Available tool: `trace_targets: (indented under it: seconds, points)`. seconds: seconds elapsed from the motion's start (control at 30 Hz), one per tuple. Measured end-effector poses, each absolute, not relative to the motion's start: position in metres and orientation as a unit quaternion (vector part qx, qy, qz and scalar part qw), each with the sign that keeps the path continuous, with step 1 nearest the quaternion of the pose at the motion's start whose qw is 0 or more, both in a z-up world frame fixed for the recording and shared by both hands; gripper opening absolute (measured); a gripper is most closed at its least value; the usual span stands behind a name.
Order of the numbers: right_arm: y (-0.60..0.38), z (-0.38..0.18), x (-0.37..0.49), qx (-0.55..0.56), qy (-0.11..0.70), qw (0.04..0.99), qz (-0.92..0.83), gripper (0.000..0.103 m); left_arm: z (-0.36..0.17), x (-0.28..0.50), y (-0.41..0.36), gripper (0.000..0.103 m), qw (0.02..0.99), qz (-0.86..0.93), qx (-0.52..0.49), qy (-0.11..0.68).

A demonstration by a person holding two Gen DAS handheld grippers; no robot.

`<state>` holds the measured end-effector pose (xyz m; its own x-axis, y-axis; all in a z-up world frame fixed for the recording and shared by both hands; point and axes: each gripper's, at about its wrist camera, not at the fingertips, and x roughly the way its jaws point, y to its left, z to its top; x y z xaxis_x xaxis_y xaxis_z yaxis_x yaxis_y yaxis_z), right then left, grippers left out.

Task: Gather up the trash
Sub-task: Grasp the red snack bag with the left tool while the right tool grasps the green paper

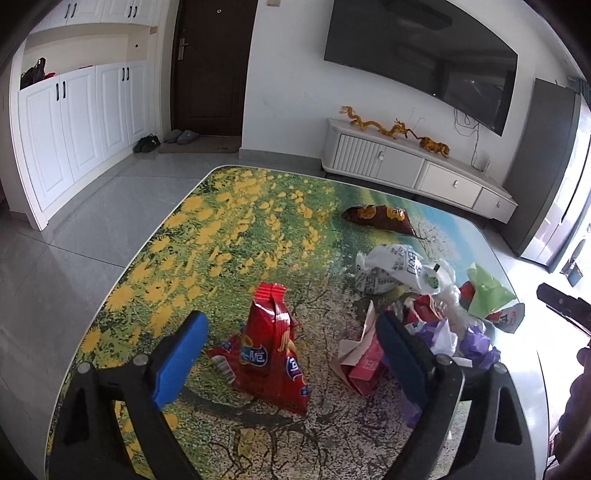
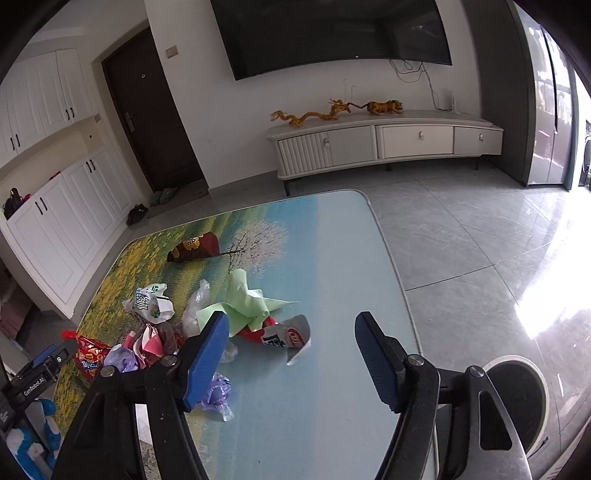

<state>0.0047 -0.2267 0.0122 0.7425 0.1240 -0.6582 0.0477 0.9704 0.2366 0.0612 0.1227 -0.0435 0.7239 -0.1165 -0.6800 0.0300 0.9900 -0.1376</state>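
A red snack bag (image 1: 273, 350) stands on the flower-print table (image 1: 229, 229), between the fingers of my open left gripper (image 1: 291, 354), which is not touching it. Beside it lies a pile of trash: a pink wrapper (image 1: 364, 365), purple paper (image 1: 476, 343), a white printed bag (image 1: 395, 269), green paper (image 1: 487, 291). A brown snack bag (image 1: 380, 218) lies farther back. My right gripper (image 2: 291, 354) is open and empty above the table, with a grey-red wrapper (image 2: 291, 338) and green paper (image 2: 243, 302) just ahead. The red bag (image 2: 88, 356) shows at its left.
A round white-rimmed bin (image 2: 517, 398) stands on the floor at the table's right edge. A white TV cabinet (image 2: 384, 142) with gold figurines and a wall TV (image 2: 332, 33) are behind. White cupboards (image 1: 74, 129) and a dark door (image 1: 210, 66) are at left.
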Motion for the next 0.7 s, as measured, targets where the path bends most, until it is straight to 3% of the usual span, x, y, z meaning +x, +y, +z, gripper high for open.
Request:
trace_targets:
  seconds: [0.23,0.3,0.37,0.47,0.7]
  points:
    - [-0.199,-0.015,0.055,0.104,0.394,0.911,0.059,0.067,-0.063,0.074,0.125,0.083,0.915,-0.072,-0.068,0.392]
    - [-0.193,-0.022,0.064,0.103,0.4,0.908,0.068,0.066,-0.067,0.077,0.124,0.076,0.912,-0.078,-0.067,0.398]
    - [-0.191,-0.027,0.068,0.104,0.412,0.902,0.072,0.061,-0.071,0.078,0.124,0.072,0.909,-0.085,-0.072,0.401]
    - [-0.187,-0.034,0.071,0.102,0.418,0.899,0.081,0.041,-0.072,0.079,0.127,0.063,0.908,-0.096,-0.086,0.4]
    - [-0.188,-0.024,0.062,0.104,0.395,0.909,0.086,0.026,-0.072,0.074,0.132,0.029,0.903,-0.114,-0.106,0.399]
